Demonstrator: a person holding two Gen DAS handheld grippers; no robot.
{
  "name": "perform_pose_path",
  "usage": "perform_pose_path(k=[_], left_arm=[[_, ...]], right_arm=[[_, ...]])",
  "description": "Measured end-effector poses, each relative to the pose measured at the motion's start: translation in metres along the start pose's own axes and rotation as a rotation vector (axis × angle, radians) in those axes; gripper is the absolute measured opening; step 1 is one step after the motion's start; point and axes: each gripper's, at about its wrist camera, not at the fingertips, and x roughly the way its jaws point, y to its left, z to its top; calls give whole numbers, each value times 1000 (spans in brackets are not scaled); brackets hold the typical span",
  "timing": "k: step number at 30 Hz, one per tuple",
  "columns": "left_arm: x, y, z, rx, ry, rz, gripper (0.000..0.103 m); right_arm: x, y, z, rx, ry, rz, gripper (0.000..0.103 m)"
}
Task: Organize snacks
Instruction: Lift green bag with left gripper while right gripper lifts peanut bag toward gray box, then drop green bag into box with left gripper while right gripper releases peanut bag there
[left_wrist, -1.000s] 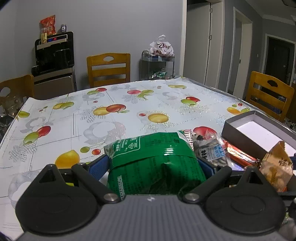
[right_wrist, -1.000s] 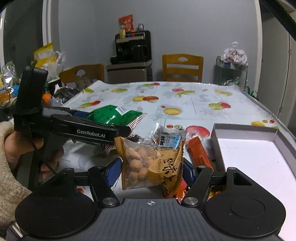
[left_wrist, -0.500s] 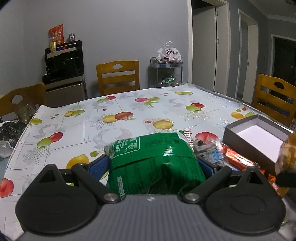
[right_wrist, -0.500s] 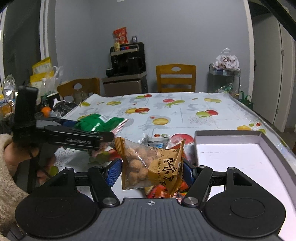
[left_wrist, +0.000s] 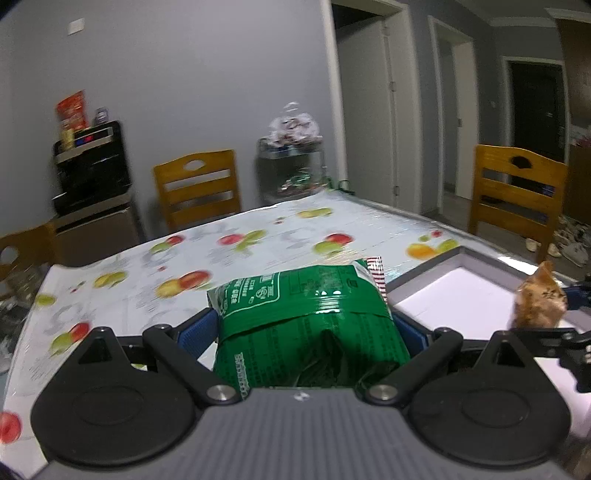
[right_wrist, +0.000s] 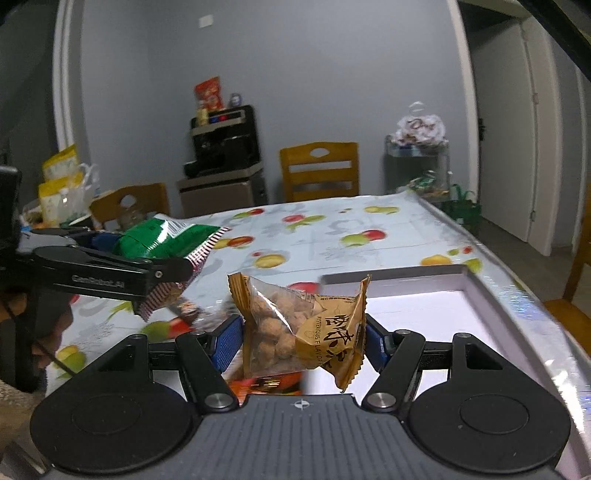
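Left tool grips green packet | right tool grips "MYSTERIOUS FLAVOR" nut bag

Grey walls, wooden chairs

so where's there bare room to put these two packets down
The grey box has a bare white floor, the clearest spot for the green packet and the orange nut packet. The fruit-print tablecloth is also free from the box toward the far chair. It is crowded just left of the box, where loose snacks lie below the left gripper.
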Motion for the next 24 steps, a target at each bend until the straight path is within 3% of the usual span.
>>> perform_pose_path(k=[9, 14, 24], left_arm=[[41, -76, 37, 63, 34, -89, 98], [77, -115, 56, 45, 96, -140, 98], [133, -166, 74, 14, 200, -169, 98]], right_arm=[[6, -51, -3, 27, 8, -56, 67], [15, -65, -6, -2, 33, -60, 67], [29, -92, -13, 11, 110, -81, 67]])
